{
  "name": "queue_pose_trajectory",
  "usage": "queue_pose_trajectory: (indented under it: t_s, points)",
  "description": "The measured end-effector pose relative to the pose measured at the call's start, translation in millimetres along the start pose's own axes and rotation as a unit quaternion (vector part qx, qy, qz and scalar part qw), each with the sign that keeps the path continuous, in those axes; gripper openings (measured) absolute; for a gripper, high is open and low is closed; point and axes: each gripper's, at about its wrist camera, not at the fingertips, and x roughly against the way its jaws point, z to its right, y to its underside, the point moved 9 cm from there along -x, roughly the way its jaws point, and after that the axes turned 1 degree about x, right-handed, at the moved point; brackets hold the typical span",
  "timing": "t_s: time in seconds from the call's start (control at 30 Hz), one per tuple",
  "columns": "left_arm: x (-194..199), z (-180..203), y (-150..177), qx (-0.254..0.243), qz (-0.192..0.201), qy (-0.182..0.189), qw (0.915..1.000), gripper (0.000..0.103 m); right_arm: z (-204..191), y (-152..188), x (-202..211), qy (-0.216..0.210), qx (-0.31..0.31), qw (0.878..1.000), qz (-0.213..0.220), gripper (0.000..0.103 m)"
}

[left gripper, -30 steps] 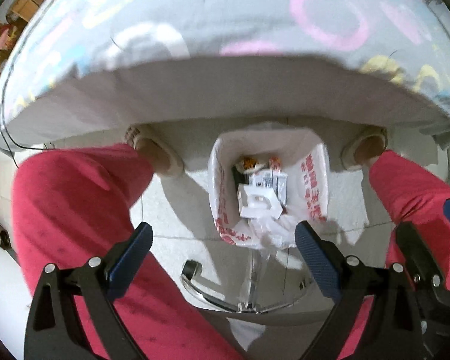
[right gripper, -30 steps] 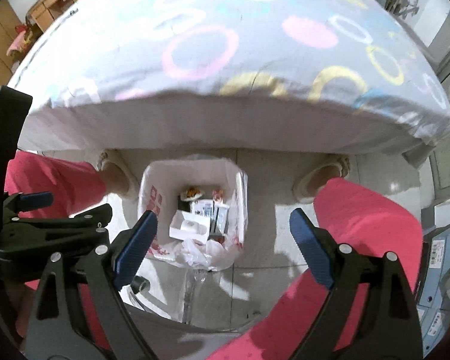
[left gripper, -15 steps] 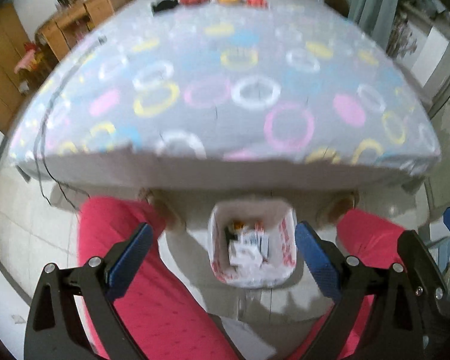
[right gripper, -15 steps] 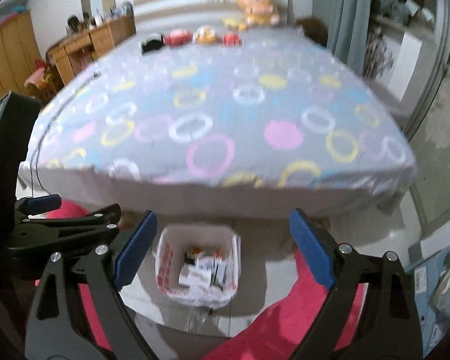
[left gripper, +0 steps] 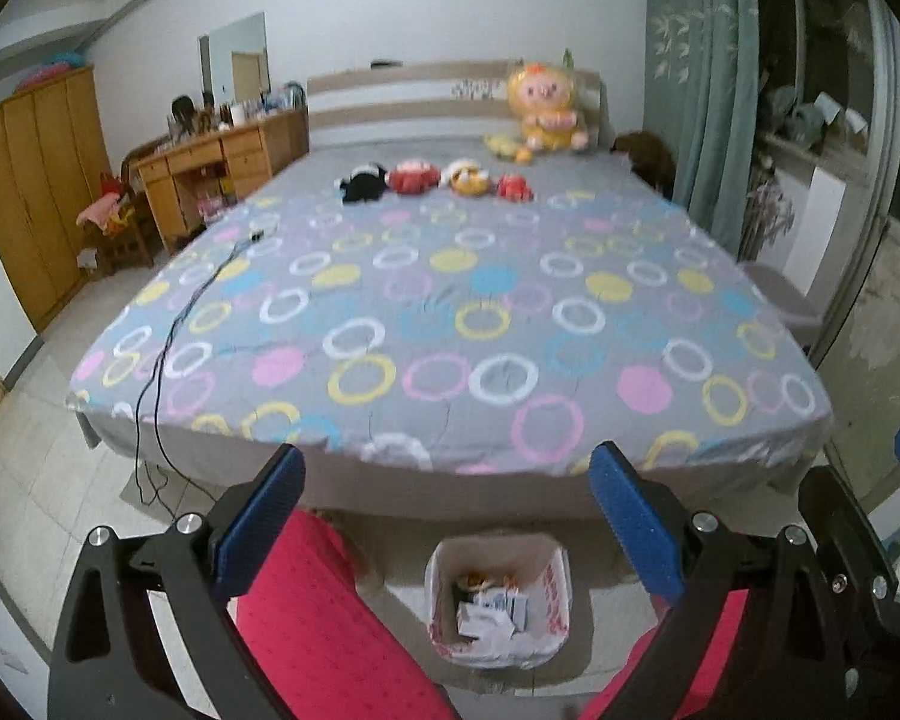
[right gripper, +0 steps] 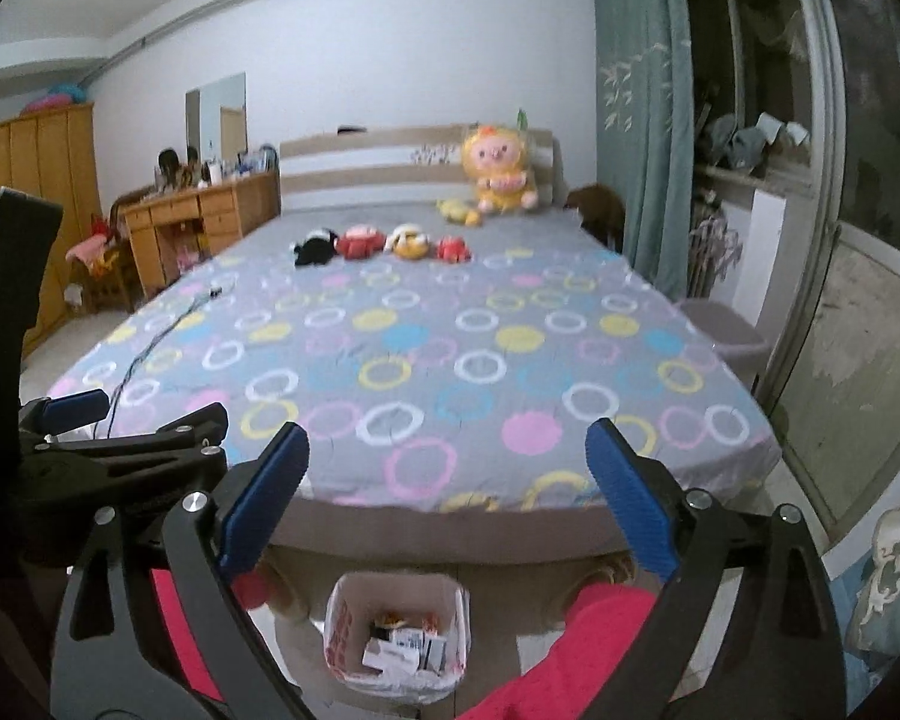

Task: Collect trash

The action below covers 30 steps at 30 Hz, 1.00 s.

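Both tools are spread wide and grasp nothing: the left tool (left gripper: pixel 447 516) and the right tool (right gripper: pixel 447 498) point over a bed (left gripper: pixel 450 324) with a grey sheet printed with coloured rings. On the floor at the bed's near edge, between red-trousered legs (left gripper: pixel 324 630), a trash bin (left gripper: pixel 555 582) lined with a white bag holds small cartons and wrappers (left gripper: pixel 489 606). Plush toys (left gripper: pixel 435 177) sit at the far end.
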Motion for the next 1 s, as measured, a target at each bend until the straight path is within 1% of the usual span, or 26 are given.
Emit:
queue_pose_trajectory:
  t_s: [0.1,0.23,0.37,0.43,0.83,1.0]
  points:
    - [14,0,-6,-0.001,0.021,0.002,0.9998,0.095,3,-8,15,0.003,-0.001,1.0,0.016,0.092]
    - [25,0,-8,-0.003,0.031,0.007,0.9995,0.095,6,-11,23,0.007,-0.001,1.0,0.024,0.093]
    - [33,1,-8,-0.007,0.037,-0.003,0.9993,0.095,6,-11,26,0.012,0.001,1.0,0.027,0.093]
    - [35,1,-8,-0.009,0.041,0.0,0.9991,0.095,7,-10,28,0.015,0.001,0.999,0.03,0.093]
    - [34,-1,-7,-0.01,0.036,0.003,0.9993,0.095,7,-9,30,0.024,0.006,0.999,0.03,0.093]
    - [33,-3,-9,-0.009,0.035,0.004,0.9994,0.095,7,-8,29,0.02,0.005,0.999,0.029,0.093]
